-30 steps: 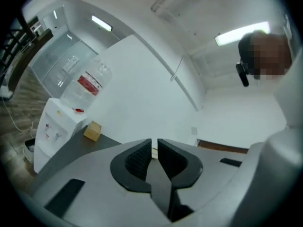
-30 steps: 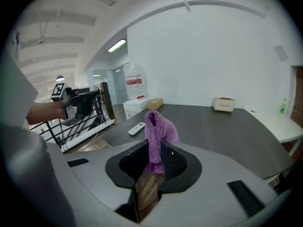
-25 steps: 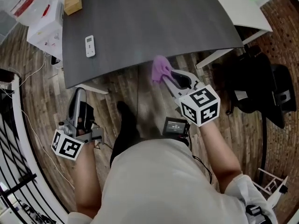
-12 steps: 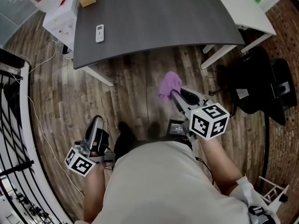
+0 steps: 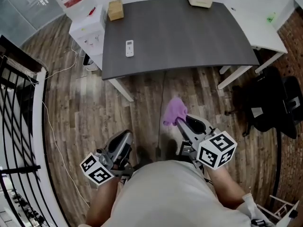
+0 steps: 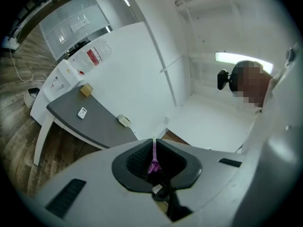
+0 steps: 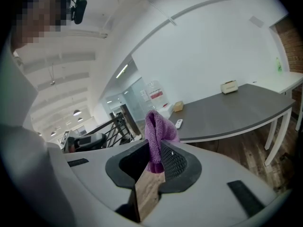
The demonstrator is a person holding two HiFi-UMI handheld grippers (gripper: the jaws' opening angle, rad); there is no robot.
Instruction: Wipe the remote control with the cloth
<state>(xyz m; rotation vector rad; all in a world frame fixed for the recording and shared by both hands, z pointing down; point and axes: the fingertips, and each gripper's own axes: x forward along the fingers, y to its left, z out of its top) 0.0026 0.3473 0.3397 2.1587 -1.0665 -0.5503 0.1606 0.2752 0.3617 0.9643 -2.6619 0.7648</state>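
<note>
1. Over the floor [image 5: 142,98], well short of the worktop [image 5: 189,37], fingers of the right gripper [image 5: 182,122] clamp the purple cloth [image 5: 174,111]; those of the left gripper [image 5: 124,138] sit together.
2. The remote control [image 5: 129,48] lies on the worktop, now farther off; wiping needs a fresh approach.

Dark grey table [image 5: 189,37], white remote [image 5: 129,48], brown box [image 5: 115,9], beige box [image 5: 199,0]

Pale beige shirt [image 5: 165,193]. Left gripper [image 5: 126,135], right gripper [image 5: 178,121]: grey shells, black ribbed pads [image 7: 173,162], white cubes [image 5: 216,149] with black square markers.
</note>
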